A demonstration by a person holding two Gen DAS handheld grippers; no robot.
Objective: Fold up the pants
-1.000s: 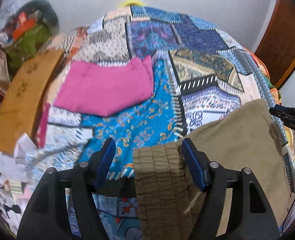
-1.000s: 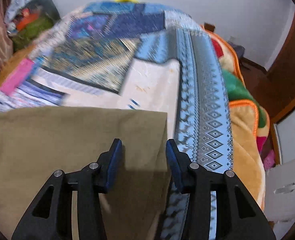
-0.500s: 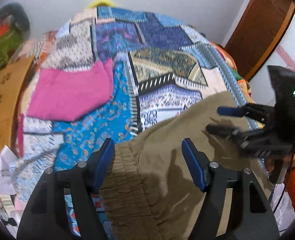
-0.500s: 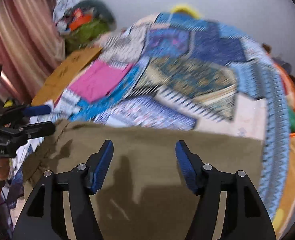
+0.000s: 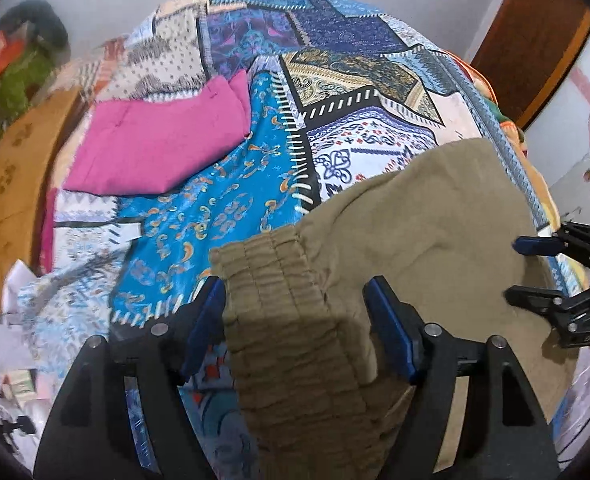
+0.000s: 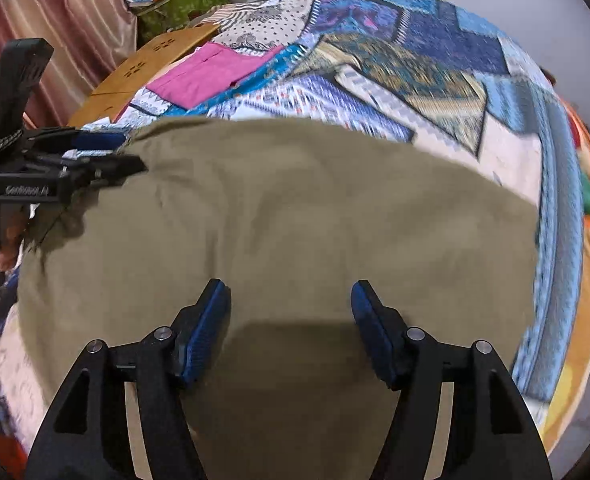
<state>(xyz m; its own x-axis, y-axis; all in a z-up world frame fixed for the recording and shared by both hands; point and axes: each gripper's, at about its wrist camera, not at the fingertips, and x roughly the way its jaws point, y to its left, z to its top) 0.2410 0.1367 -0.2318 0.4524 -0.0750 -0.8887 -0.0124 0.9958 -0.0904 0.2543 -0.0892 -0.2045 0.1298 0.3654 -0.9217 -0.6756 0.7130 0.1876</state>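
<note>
both tongs, left tongs [image 5: 295, 320] and right tongs [image 6: 291, 320], spread wide, fingers apart

Matt olive cloth pants [image 6: 295, 220], ribbed waistband [image 5: 291, 312]; printed cotton bedspread [image 5: 223, 208].

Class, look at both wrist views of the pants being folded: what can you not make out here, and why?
- Olive pants: lower part cut off by the frame bottom, both views.
- Bedspread: pattern blurred, right wrist view.
- Right gripper: cut by the left view's right edge.
- Cluttered pile: blurred at the left view's rim.
</note>
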